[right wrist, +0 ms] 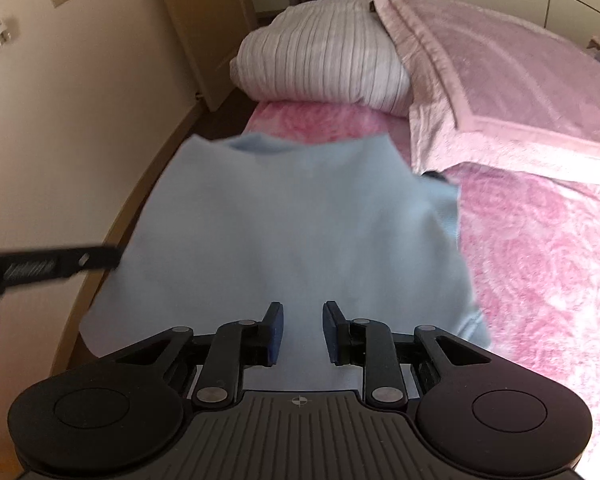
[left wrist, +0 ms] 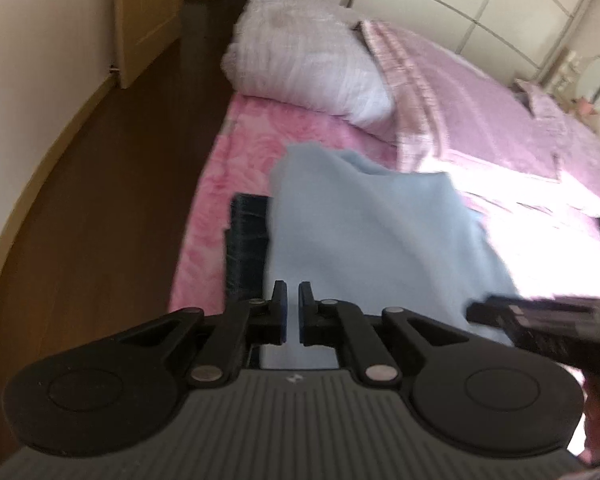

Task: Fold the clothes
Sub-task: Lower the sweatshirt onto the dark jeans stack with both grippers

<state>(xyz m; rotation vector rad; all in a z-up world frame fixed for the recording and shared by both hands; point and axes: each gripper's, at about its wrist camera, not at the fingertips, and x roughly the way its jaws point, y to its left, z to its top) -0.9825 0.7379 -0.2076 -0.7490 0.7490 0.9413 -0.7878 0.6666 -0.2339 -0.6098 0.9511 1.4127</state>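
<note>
A light blue garment [left wrist: 372, 240] lies spread on the pink bed, also in the right wrist view [right wrist: 300, 240]. My left gripper [left wrist: 293, 312] hovers over its near edge, jaws nearly together with a narrow gap and nothing between them. My right gripper [right wrist: 303, 332] is open over the garment's near part, empty. A dark folded item [left wrist: 247, 240] lies partly under the garment's left side. The right gripper's body shows at the right edge of the left wrist view [left wrist: 540, 320]; the left gripper's body shows at the left of the right wrist view [right wrist: 40, 268].
A white striped folded duvet [right wrist: 324, 64] and a pink quilt [right wrist: 500, 80] lie at the far end of the bed. The pink floral sheet [right wrist: 540, 260] stretches right. Dark wood floor [left wrist: 100, 220], wall and a door lie left of the bed.
</note>
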